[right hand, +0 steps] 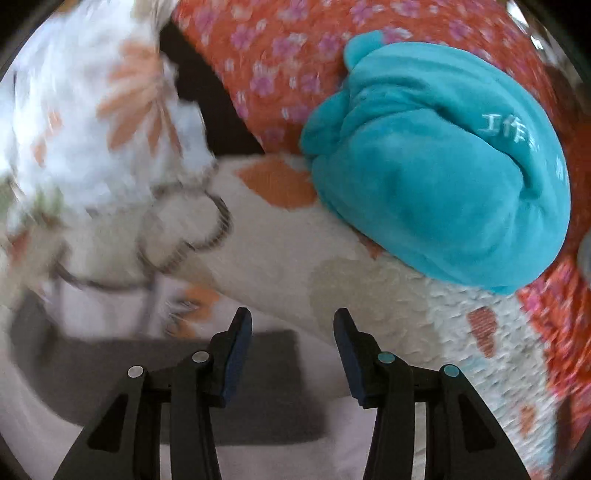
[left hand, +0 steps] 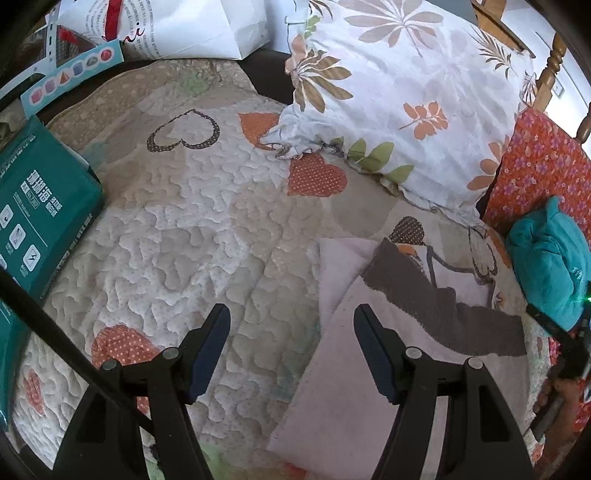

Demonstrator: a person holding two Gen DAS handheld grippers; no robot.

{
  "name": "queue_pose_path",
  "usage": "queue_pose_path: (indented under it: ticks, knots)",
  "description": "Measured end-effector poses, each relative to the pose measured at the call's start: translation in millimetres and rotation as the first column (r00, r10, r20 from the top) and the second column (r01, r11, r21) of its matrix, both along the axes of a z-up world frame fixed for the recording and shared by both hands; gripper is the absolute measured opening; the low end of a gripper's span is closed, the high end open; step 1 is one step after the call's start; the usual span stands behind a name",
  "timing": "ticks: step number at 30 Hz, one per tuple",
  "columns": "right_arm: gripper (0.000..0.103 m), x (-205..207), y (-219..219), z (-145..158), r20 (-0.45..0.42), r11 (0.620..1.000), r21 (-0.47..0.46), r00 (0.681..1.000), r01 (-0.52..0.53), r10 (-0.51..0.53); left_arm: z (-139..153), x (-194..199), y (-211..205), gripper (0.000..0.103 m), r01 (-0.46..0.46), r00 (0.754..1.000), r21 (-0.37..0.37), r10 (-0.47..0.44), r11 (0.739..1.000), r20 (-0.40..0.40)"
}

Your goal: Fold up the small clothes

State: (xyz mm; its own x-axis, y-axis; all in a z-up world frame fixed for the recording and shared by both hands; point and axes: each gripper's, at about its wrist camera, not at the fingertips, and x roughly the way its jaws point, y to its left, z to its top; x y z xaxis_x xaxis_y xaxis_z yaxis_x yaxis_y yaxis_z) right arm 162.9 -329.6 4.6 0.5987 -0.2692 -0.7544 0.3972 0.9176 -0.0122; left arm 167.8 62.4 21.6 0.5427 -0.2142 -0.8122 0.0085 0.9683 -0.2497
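Observation:
A small pale pink garment [left hand: 343,376] with a dark grey band [left hand: 436,295] lies folded on the quilted bedspread [left hand: 192,229], at the lower right of the left wrist view. My left gripper [left hand: 291,317] is open and empty, its right finger over the garment's left edge. In the blurred right wrist view the garment [right hand: 280,454] and its grey band [right hand: 258,373] lie under my right gripper [right hand: 292,319], which is open and empty. A bundled teal garment [right hand: 436,170] lies beyond it; it also shows in the left wrist view [left hand: 550,258].
A floral pillow [left hand: 399,85] lies at the back, an orange flowered cushion [left hand: 539,166] at the right beside a wooden bedpost [left hand: 550,70]. A teal box [left hand: 40,218] sits at the left, with a white paper bag [left hand: 192,26] behind.

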Motion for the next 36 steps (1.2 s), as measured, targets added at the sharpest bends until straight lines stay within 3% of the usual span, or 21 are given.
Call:
queue_pose_path:
  ticks: [5,8,11,15,18,23,28,31,33,35,36]
  knots:
    - [0.055,-36,52,0,0.012,0.981,0.099,0.986,-0.166,0.166,-11,0,11,0.068,-0.002,0.999,0.012,0.003,1.000,-0.039]
    - [0.055,-60,97,-8,0.012,0.945,0.158,0.957,-0.287,0.288,-16,-5,26,0.068,-0.025,0.998,0.007,0.025,1.000,-0.054]
    - [0.055,-74,151,-15,0.004,0.897,0.168,0.910,-0.409,0.415,-16,-10,43,0.068,-0.062,0.997,0.009,0.062,0.998,-0.054]
    - [0.058,-76,232,-21,-0.024,0.816,0.160,0.824,-0.556,0.566,-10,-16,78,0.068,-0.152,0.987,-0.048,0.149,0.987,-0.058]
    - [0.062,-61,282,-23,-0.027,0.794,0.153,0.800,-0.589,0.599,0,-20,99,0.068,-0.199,0.980,-0.096,0.196,0.975,-0.039]
    - [0.070,-24,334,-30,-0.026,0.802,0.177,0.812,-0.571,0.584,10,-22,125,0.068,-0.249,0.968,-0.152,0.249,0.956,-0.024]
    - [0.073,17,360,-52,-0.131,0.869,0.097,0.859,-0.485,0.495,11,-23,138,0.069,-0.267,0.963,-0.195,0.266,0.944,-0.033]
    - [0.073,29,372,-76,-0.242,0.893,-0.030,0.870,-0.449,0.429,10,-23,143,0.069,-0.279,0.960,-0.209,0.277,0.937,-0.039]
    - [0.073,29,382,-84,-0.255,0.872,-0.134,0.866,-0.472,0.430,10,-23,144,0.069,-0.283,0.959,-0.217,0.280,0.934,-0.043]
    - [0.053,26,383,-83,-0.248,0.870,-0.135,0.866,-0.475,0.434,9,-22,141,0.069,-0.280,0.960,-0.219,0.277,0.935,-0.045]
    - [0.036,25,382,-81,-0.243,0.872,-0.128,0.868,-0.472,0.434,10,-22,140,0.069,-0.278,0.960,-0.215,0.275,0.936,-0.044]
